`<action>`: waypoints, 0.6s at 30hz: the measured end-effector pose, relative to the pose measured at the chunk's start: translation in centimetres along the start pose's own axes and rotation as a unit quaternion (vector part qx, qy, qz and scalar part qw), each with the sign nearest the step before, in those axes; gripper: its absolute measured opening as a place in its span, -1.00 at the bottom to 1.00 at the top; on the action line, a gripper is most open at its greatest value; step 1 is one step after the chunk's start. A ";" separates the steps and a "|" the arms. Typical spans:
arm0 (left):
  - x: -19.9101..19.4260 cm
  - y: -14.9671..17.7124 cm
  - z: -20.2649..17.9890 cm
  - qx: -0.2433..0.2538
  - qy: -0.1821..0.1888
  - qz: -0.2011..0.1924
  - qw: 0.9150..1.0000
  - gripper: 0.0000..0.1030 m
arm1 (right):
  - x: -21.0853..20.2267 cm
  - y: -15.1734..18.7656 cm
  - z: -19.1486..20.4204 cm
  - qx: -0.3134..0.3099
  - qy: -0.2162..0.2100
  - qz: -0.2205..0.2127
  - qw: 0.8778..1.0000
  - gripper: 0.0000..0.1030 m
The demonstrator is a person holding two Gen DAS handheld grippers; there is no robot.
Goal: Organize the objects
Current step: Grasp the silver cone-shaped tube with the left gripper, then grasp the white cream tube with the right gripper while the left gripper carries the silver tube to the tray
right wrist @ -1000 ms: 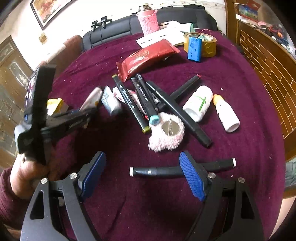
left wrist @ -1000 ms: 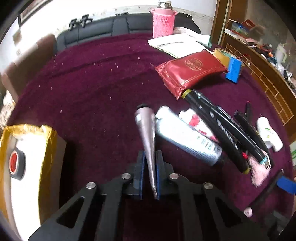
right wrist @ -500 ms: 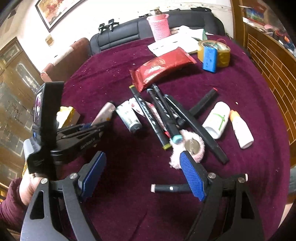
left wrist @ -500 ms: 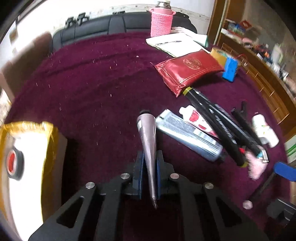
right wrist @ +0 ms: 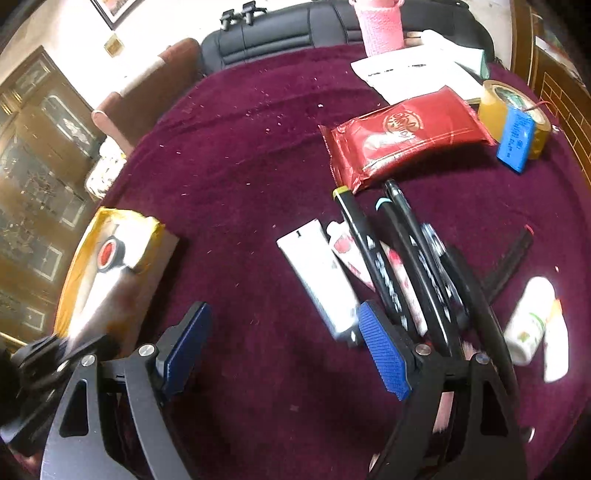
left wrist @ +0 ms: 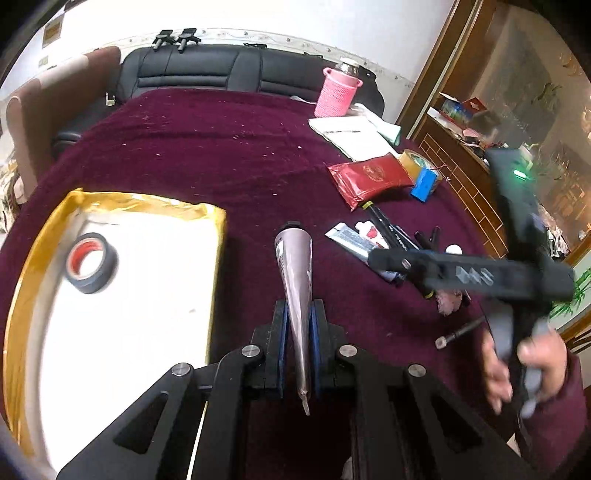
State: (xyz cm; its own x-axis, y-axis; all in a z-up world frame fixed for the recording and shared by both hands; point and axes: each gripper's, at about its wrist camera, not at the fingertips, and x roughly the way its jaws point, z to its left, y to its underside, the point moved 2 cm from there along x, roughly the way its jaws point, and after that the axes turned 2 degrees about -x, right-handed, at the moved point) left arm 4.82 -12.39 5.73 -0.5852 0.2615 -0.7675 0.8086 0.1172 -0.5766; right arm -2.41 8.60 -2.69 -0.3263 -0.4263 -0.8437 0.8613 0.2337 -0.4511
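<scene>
My left gripper [left wrist: 298,325] is shut on a pinkish-silver tube [left wrist: 294,266], gripped near its flat crimped end, cap pointing away. It hangs above the maroon cloth just right of a gold-edged box [left wrist: 218,236] that holds a black tape roll [left wrist: 90,263]. My right gripper [right wrist: 284,343] stands open above the cloth, nothing between its blue pads [right wrist: 384,354]. Just beyond its right finger lie a white tube [right wrist: 317,277], a red-and-white tube [right wrist: 347,254] and several black markers [right wrist: 373,254]. The right gripper also shows in the left wrist view [left wrist: 373,256], held by a hand [left wrist: 524,365].
A red packet [right wrist: 402,136], a yellow tape roll [right wrist: 498,99] with a blue battery pack [right wrist: 515,140], white papers [right wrist: 410,74] and a pink-sleeved bottle [right wrist: 380,22] lie at the far right. Two white bottles [right wrist: 532,321] sit at the right. A black sofa [left wrist: 207,70] stands behind the table.
My left gripper has risen and swung left with the tube, bringing the gold-edged box closer. My right gripper has moved left, from the loose marker and pink puff to beside the tubes.
</scene>
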 end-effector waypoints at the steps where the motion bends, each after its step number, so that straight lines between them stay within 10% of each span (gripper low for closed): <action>1: -0.4 0.1 0.2 0.004 -0.003 -0.005 1.000 -0.84 | 0.5 -0.2 0.0 -0.001 0.003 0.005 1.000 0.59; 9: -0.8 0.3 1.0 0.020 -0.020 -0.022 0.999 -0.83 | 3.1 -0.6 -0.2 -0.006 0.058 0.037 0.998 0.57; 12: -0.8 0.6 1.2 0.026 -0.035 -0.026 0.999 -0.83 | 3.8 -0.4 0.0 -0.016 0.090 0.040 0.995 0.24; 15: -1.2 0.8 1.4 0.033 -0.050 -0.034 0.998 -0.83 | 3.6 -0.1 0.5 -0.033 0.121 0.034 0.991 -0.52; 18: -1.5 0.9 1.4 0.037 -0.060 -0.038 0.997 -0.83 | 3.2 0.6 0.6 -0.030 0.106 0.033 0.993 -0.52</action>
State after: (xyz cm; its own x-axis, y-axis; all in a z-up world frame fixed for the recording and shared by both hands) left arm 6.35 -13.99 5.97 -0.6519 0.1378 -0.7456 0.7570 0.0609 -0.6506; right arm -2.75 6.82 -5.48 -0.3505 -0.2158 -0.9114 0.8608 0.3091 -0.4042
